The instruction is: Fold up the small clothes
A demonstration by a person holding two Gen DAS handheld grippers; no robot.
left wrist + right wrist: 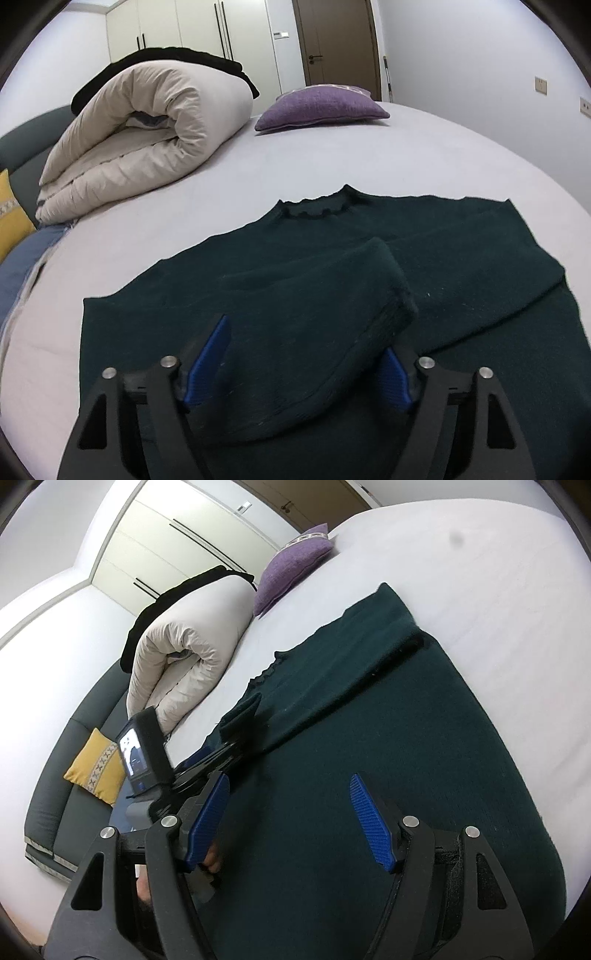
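one dark green sweater [461,266] lies flat on the bed [424,147], filling the lower centre and right of the left wrist view; its ruffled collar [317,210] sits at mid-frame. one sleeve [314,325] is folded in over the body, its cuff end reaching down between the left tongs [299,365]. those tongs stand wide apart, two blue pads [208,362] flanking the sleeve; the right pad is partly hidden behind the cloth, and whether either pad presses it cannot be told.

in the right wrist view the right tongs [291,819] hover over the sweater's body [369,738] at the bottom of the frame, spread wide with nothing between the two blue pads [369,819]. at centre left the other tool shows from the side, with one small lit screen [133,753] on it and the sleeve end [240,712] at its tip.

elsewhere on the bed: one rolled cream duvet [147,144] at upper left with one black garment [207,61] draped on top, one purple cushion [321,107] at upper centre, and one yellow cushion [98,771] at the left edge. one brown door [336,40] and white wardrobes [195,26] line the top of the frame.
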